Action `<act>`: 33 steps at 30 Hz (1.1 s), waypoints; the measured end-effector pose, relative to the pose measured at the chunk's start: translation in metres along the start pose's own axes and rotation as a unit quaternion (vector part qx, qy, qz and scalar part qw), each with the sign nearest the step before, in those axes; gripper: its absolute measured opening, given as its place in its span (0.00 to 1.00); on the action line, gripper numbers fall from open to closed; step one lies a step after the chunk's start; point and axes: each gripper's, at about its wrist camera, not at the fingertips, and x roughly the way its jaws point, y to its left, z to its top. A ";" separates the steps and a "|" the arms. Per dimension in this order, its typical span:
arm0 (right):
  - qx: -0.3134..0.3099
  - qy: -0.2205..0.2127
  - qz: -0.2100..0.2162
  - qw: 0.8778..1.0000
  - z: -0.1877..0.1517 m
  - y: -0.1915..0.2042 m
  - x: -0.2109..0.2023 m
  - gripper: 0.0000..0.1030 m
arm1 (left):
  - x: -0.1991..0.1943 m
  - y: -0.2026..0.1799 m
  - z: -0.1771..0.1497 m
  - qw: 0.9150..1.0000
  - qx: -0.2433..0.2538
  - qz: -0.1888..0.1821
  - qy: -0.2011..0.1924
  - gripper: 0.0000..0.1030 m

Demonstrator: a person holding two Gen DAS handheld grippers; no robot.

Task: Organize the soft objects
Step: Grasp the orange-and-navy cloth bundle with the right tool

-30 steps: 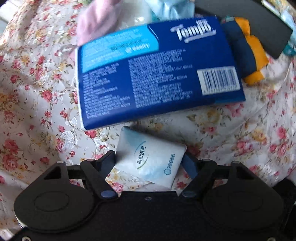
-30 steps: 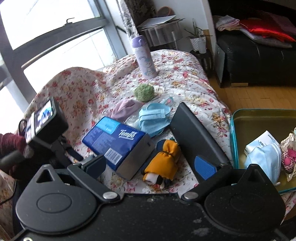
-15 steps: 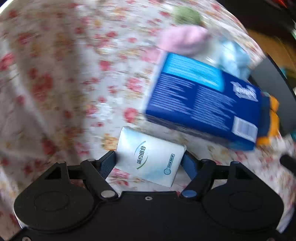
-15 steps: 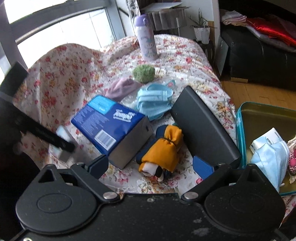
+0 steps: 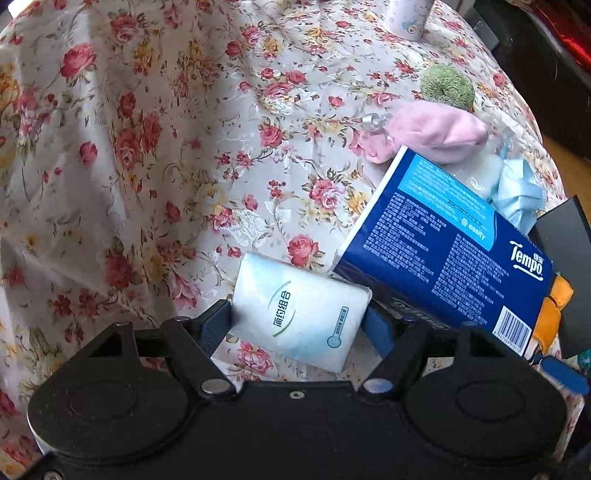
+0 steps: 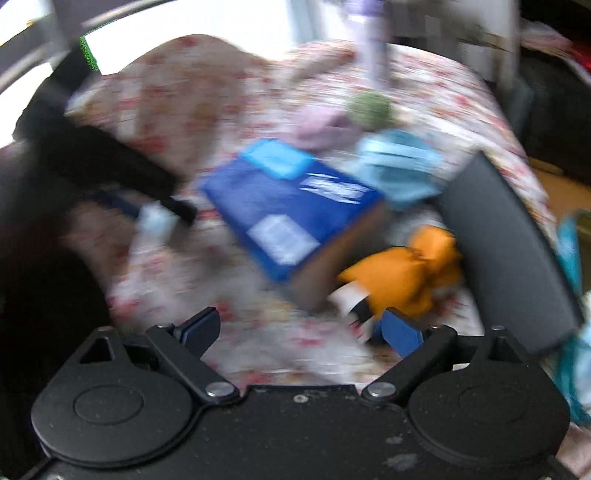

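Note:
My left gripper (image 5: 299,325) is shut on a small white tissue packet (image 5: 299,310), held above the floral cloth (image 5: 166,147). The big blue Tempo tissue pack (image 5: 447,254) lies just to its right. Behind that pack sit a pink soft pouch (image 5: 436,129), a green fuzzy ball (image 5: 447,85) and light blue face masks (image 5: 517,192). The right wrist view is blurred: my right gripper (image 6: 301,330) has nothing between its jaws, which are closing, near the orange soft toy (image 6: 402,273) and the blue pack (image 6: 291,206). The left gripper with the white packet (image 6: 153,221) shows at left there.
A black lid-like panel (image 6: 506,243) leans at the right beside a teal-rimmed tin (image 6: 569,243). A pale bottle (image 5: 408,14) stands at the far side of the cloth. Dark furniture and wooden floor lie beyond the right edge.
The left gripper has rolled and lifted with the white packet, so the blue pack now sits to its right. The right gripper has dropped toward the orange toy, jaws slightly narrower.

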 end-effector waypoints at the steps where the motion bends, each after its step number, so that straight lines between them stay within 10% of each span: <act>1: -0.019 -0.008 -0.004 1.000 -0.001 0.005 -0.004 0.93 | 0.000 0.000 0.000 1.000 -0.001 -0.001 0.001 0.69; 13: -0.142 -0.041 -0.152 0.977 0.008 -0.013 -0.012 0.99 | 0.004 0.002 0.000 1.000 -0.012 -0.019 -0.004 0.69; 33: -0.195 0.033 -0.106 0.975 0.013 -0.031 0.050 0.85 | 0.010 0.002 0.001 1.000 -0.013 -0.025 -0.006 0.69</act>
